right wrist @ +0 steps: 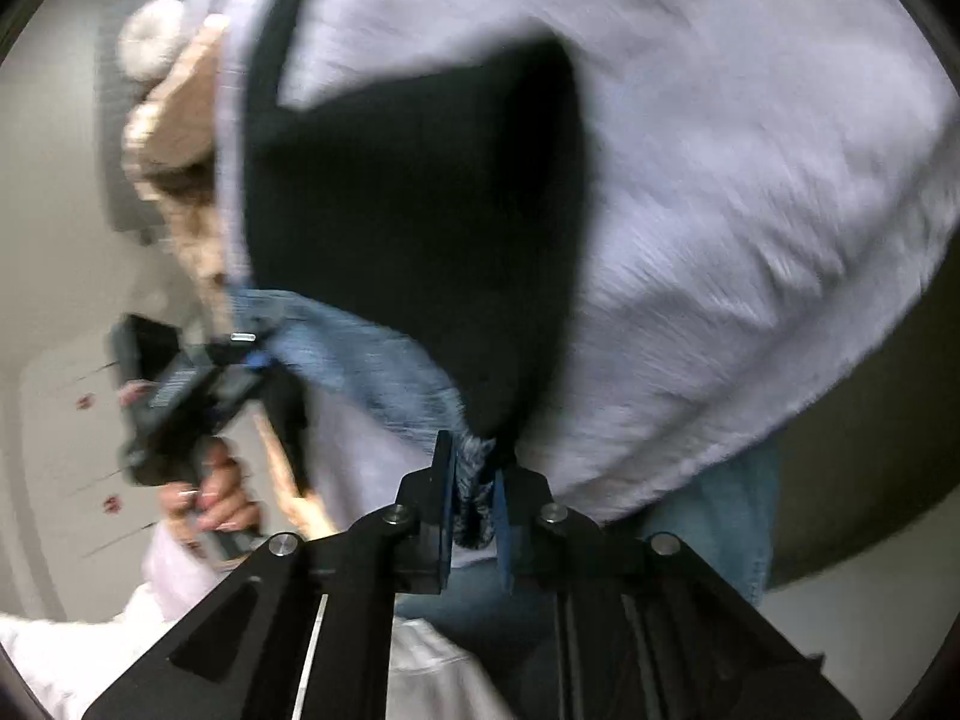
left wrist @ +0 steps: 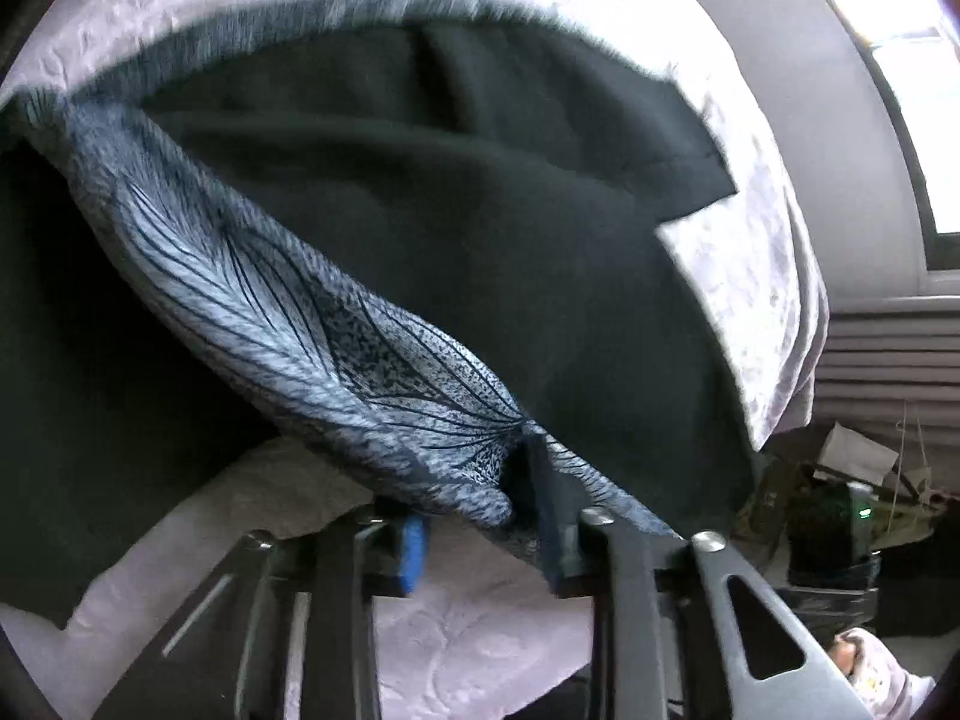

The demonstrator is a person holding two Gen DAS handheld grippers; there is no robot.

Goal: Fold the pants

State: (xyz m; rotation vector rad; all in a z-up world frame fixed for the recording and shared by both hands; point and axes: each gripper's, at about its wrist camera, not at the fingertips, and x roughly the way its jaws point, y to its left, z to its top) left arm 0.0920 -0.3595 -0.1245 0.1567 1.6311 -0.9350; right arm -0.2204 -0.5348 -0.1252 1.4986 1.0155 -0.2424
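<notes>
The pants (left wrist: 456, 228) are dark green-black with a blue-and-white leaf-patterned waistband (left wrist: 312, 324). They hang lifted above a pale lilac bedspread (left wrist: 750, 276). My left gripper (left wrist: 480, 516) is shut on one end of the waistband. In the right wrist view my right gripper (right wrist: 474, 498) is shut on the other end of the waistband (right wrist: 360, 354), with the dark cloth (right wrist: 420, 198) stretched away from it. The left gripper (right wrist: 252, 360) shows there at the left, in the person's hand, clamped on the band.
The lilac bedspread (right wrist: 750, 180) covers the bed beneath. A window (left wrist: 924, 90) and a radiator (left wrist: 894, 354) stand at the right, with clutter and bags (left wrist: 840, 510) on the floor. Beige pillows (right wrist: 174, 138) lie at the bed's far left.
</notes>
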